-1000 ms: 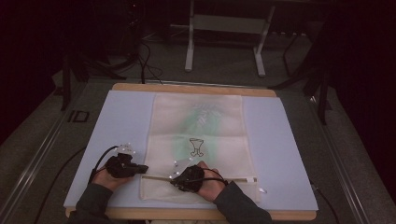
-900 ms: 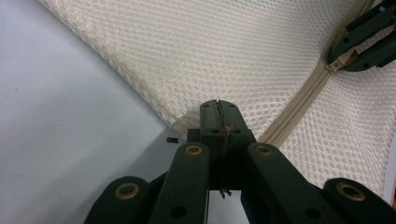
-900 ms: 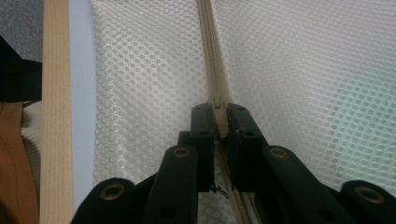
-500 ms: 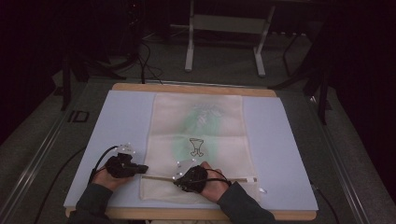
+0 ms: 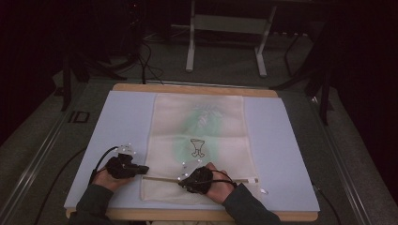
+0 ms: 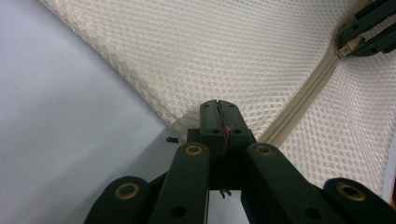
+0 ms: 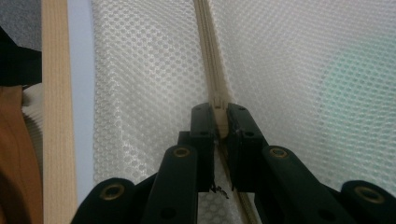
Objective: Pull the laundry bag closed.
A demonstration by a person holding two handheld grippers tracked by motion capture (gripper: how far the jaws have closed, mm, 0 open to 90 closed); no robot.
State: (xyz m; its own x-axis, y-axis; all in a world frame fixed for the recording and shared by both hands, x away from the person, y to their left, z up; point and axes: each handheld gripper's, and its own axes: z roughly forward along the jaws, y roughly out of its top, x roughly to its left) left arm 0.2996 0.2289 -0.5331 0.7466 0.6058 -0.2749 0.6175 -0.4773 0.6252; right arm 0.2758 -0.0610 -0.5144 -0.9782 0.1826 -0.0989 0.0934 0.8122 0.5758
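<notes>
Two hand-held grippers are clamped on a cream mesh bag (image 5: pixel 199 145) laid flat at the middle of the bench (image 5: pixel 291 154). The bag's corner edge at 9 o'clock is pinched by the left hand-held gripper (image 6: pixel 218 114). The zipper (image 7: pixel 212 56), along the bag's 6 o'clock edge, is gripped at its slider by the right hand-held gripper (image 7: pixel 219 116).

Your left gripper (image 5: pixel 126 167) lies low, jaws shut and pointing right toward your other hand. Your right gripper (image 5: pixel 197 179) points left, jaws closed too. Both forearms reach in from the near edge.
</notes>
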